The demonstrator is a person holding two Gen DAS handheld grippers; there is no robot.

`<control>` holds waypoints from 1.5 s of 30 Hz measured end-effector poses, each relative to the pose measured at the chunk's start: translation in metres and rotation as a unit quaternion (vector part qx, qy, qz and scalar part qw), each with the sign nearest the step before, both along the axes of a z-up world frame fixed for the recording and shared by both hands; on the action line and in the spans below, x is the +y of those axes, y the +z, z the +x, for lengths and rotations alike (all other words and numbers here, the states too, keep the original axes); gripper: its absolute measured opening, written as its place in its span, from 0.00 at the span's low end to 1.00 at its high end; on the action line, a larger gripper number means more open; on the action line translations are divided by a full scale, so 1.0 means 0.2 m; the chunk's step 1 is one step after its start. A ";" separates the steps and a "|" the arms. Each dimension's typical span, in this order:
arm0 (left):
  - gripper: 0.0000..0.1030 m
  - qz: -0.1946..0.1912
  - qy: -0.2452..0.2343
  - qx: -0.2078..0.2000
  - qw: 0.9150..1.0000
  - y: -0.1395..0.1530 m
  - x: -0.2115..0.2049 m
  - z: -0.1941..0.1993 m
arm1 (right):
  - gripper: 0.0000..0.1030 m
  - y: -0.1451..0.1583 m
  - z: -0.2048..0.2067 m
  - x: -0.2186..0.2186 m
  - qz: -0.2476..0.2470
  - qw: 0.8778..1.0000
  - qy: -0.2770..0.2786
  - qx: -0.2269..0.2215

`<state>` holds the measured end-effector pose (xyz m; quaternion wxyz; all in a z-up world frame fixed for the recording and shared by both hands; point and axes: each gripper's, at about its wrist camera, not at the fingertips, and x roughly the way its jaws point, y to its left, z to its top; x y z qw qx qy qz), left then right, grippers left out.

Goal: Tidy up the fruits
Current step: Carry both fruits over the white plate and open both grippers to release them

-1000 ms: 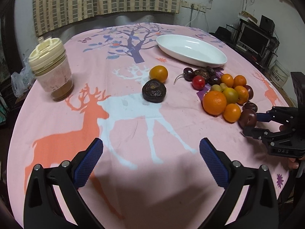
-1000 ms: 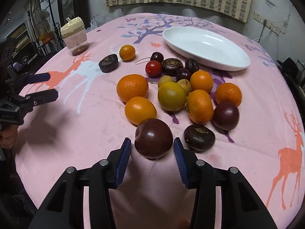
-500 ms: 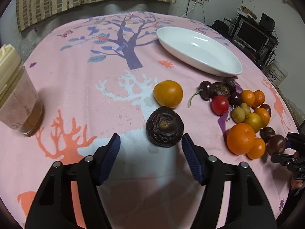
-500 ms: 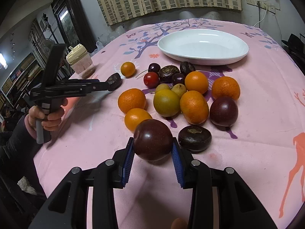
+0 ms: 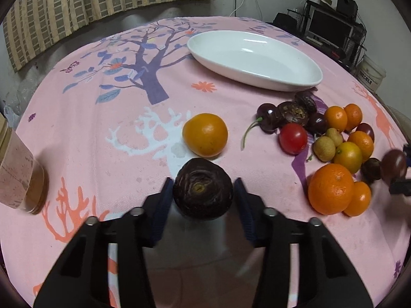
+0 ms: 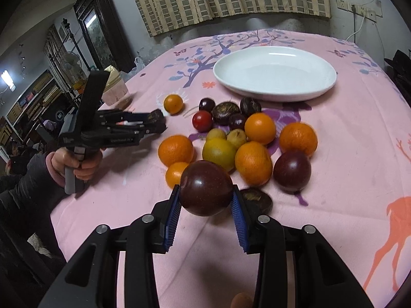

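Note:
My left gripper [image 5: 203, 192] is shut on a dark wrinkled passion fruit [image 5: 203, 191] that rests on the pink tablecloth. My right gripper [image 6: 205, 197] is shut on a smooth dark purple fruit [image 6: 205, 187] and holds it above the cloth. A white oval plate [image 5: 254, 59] lies at the far side and is empty; it also shows in the right wrist view [image 6: 274, 77]. A heap of oranges, cherries, a red tomato and small yellow fruits [image 6: 239, 138] lies between the plate and my right gripper. One orange [image 5: 205, 134] lies apart, just beyond the passion fruit.
A lidded jar [image 5: 18, 174] with brown contents stands at the left edge of the table. A curtain and wall sockets are behind the table. A monitor stand [image 5: 331, 28] and a bucket are off the far right. The left gripper and hand [image 6: 102, 128] show in the right wrist view.
My left gripper moved forward and closed on the wrinkled passion fruit. My right gripper lifted the dark purple fruit higher off the cloth.

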<state>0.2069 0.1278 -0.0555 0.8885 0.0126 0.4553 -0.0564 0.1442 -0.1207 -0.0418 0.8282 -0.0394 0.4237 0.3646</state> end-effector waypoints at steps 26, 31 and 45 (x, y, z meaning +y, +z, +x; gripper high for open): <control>0.68 -0.021 -0.001 0.018 1.000 0.13 -0.42 0.96 | 0.46 -0.10 1.03 0.13 -0.053 0.990 -0.129 -0.013; 0.87 -0.016 0.019 -0.038 0.999 0.26 -0.36 0.80 | 0.67 0.03 0.95 0.07 -0.031 0.990 -0.128 -0.045; 0.94 -0.084 0.002 -0.074 0.994 0.25 -0.20 0.01 | 0.75 -0.05 0.55 -0.13 -0.015 0.995 -0.097 -0.009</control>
